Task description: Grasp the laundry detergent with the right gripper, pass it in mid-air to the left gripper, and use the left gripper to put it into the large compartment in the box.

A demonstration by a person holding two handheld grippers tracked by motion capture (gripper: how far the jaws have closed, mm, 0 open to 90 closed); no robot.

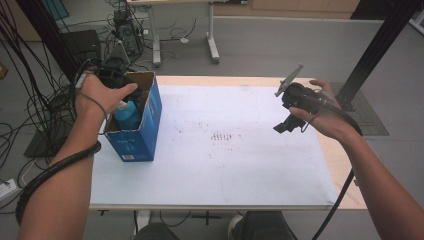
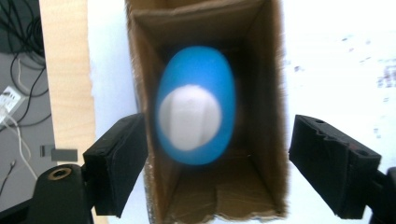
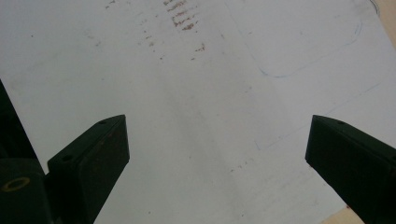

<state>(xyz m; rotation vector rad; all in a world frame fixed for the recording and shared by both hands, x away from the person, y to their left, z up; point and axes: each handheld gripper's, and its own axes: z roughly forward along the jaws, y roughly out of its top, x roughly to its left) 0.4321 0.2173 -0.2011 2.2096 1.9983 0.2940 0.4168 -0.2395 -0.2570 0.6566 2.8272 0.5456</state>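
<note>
Blue bottle (image 2: 195, 105) with white cap stands upright inside open carton (image 2: 261, 140) at bench (image 1: 225, 150) left edge. My left gripper (image 1: 116, 75) above it, jaws apart, holding nothing. Right gripper (image 1: 289, 117) wide, empty (idle over paper). Bottle likely light, smooth plastic, slippery; grip neck below cap.

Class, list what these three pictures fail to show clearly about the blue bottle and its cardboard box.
- Blue bottle: blurred in the left gripper view, so the cap's details are unreadable.
- Bottle's lower body: hidden by the box wall in the high view.
- Box label: too small to read in the high view.
- Box floor: partly covered by the bottle in the left gripper view.
</note>
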